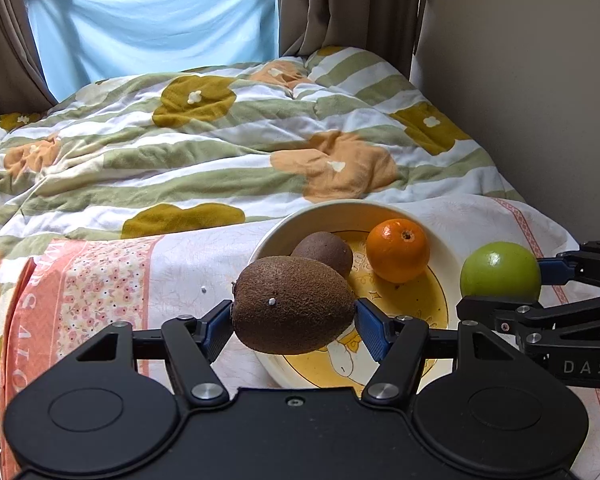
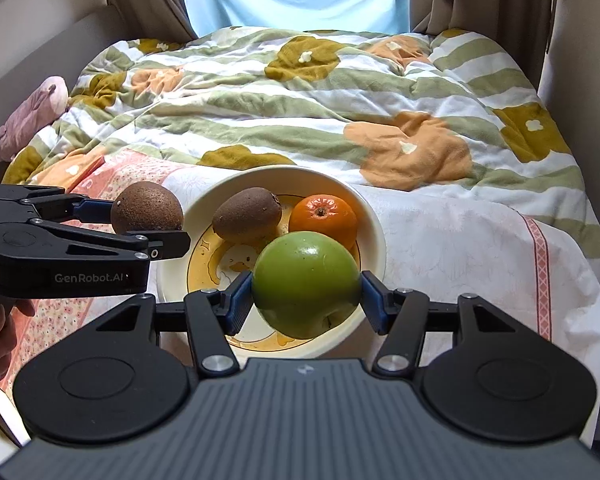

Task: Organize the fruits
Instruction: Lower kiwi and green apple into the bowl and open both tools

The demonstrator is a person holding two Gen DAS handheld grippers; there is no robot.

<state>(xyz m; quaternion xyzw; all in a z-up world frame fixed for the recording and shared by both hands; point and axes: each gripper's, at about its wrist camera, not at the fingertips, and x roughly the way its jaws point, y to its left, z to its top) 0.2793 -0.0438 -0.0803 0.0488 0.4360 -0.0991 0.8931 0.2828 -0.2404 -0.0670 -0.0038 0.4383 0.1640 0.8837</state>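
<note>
My left gripper (image 1: 294, 322) is shut on a brown kiwi (image 1: 294, 304), held above the near left rim of a cream bowl (image 1: 300, 220) with a yellow duck print. A second kiwi (image 1: 324, 252) and an orange (image 1: 398, 250) lie inside that bowl. My right gripper (image 2: 306, 296) is shut on a green apple (image 2: 306, 284), which hangs over the front of the bowl (image 2: 376, 232). In the right wrist view the left gripper (image 2: 146, 222) and its kiwi (image 2: 146, 208) hover just left of the bowl, where the second kiwi (image 2: 246, 214) and the orange (image 2: 324, 216) rest. The apple (image 1: 500, 272) shows at the right in the left wrist view.
The bowl stands on a white and pink patterned cloth (image 2: 460, 248) laid across a bed. A rumpled floral striped quilt (image 1: 220, 140) fills the space behind it. A pink plush toy (image 2: 32, 120) lies at the far left. Walls close both sides, with curtains (image 1: 348, 4) at the back.
</note>
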